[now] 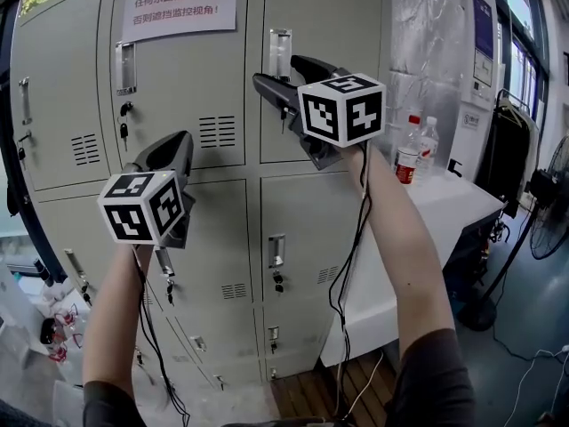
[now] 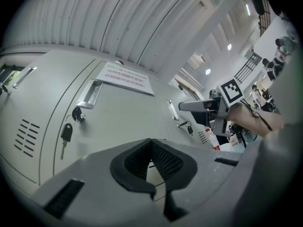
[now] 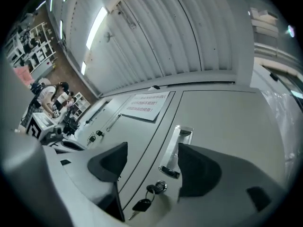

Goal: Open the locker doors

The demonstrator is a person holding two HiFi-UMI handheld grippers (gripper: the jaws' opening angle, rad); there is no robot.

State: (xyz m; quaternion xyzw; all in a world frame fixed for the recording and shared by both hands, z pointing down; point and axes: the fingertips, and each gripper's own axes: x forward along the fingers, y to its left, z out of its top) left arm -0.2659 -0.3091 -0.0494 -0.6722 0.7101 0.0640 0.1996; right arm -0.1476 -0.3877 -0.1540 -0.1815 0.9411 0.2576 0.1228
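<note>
Grey metal lockers [image 1: 222, 87] fill the head view, and every door in sight is closed. My right gripper [image 1: 274, 69] is raised to the upper right door [image 1: 329, 25]. It is open, and that door's chrome handle [image 3: 175, 148] stands between its jaws [image 3: 152, 148], just beyond the fingertips. Below the handle, a key [image 3: 141, 205] hangs from the lock [image 3: 161, 187]. My left gripper [image 1: 180, 145] is lower, in front of the middle column, shut with nothing in it [image 2: 152, 148]. Ahead of it are another handle [image 2: 89, 92] and a hanging key [image 2: 66, 134].
A paper notice [image 1: 178, 3] is taped on the upper middle door. A white table [image 1: 453, 205] with two bottles [image 1: 407, 154] stands to the right of the lockers, and a fan [image 1: 549, 205] beyond it. Lower doors carry keys [image 1: 278, 280]. Cables hang from both grippers.
</note>
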